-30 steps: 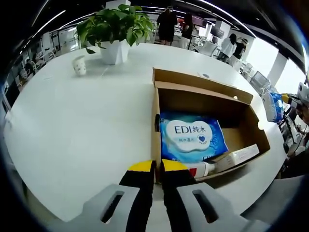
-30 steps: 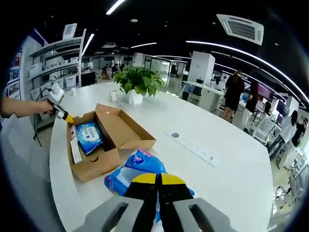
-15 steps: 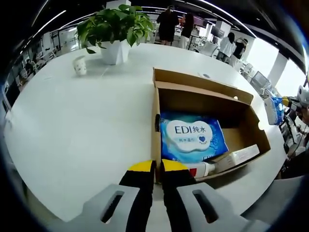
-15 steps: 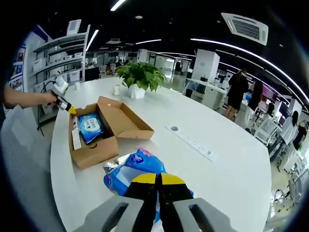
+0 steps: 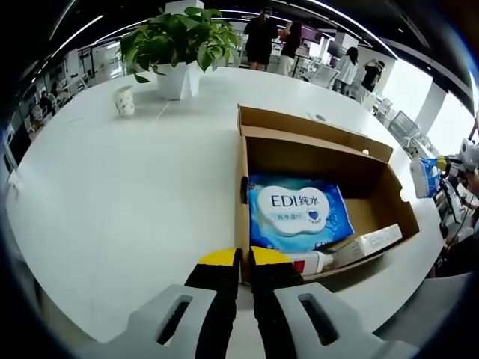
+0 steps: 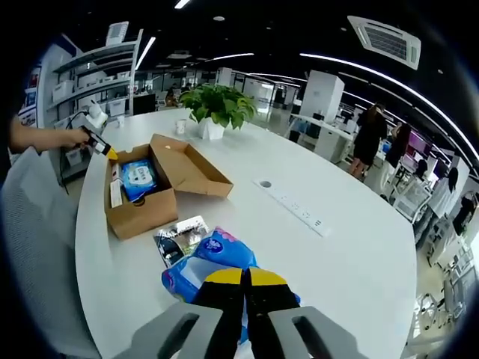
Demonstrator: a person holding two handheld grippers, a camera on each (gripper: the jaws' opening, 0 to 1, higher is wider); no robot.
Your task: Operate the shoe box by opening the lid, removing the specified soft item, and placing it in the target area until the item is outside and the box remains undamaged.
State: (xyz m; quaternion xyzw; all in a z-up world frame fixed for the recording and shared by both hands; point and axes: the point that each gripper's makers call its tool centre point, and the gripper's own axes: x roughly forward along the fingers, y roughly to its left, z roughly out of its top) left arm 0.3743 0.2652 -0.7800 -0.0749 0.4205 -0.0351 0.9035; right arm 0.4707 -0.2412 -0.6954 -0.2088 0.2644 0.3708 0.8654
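The shoe box (image 5: 314,194) lies open on the white surface (image 5: 127,194) straight ahead of my left hand-held gripper (image 5: 245,258), its lid folded back on the far side. Inside it, a blue-and-white wipes pack (image 5: 299,213) lies flat just beyond my left tips, and a white tube (image 5: 352,247) rests along the near wall to the right of them. My left jaws are pressed together on nothing, hovering just at the box's near edge.

My right hand-held gripper (image 6: 245,275) is clenched on the blue soft pack (image 6: 213,258), which rests on the surface just ahead of the tips, outside the box. A dark flat packet (image 6: 179,238) lies touching the pack's far left side, between it and the box (image 6: 153,183), which sits farther off to the left. Beyond the box stand a potted plant (image 6: 213,112) and a small cup (image 6: 179,127); a power strip (image 6: 296,209) lies off to the right.
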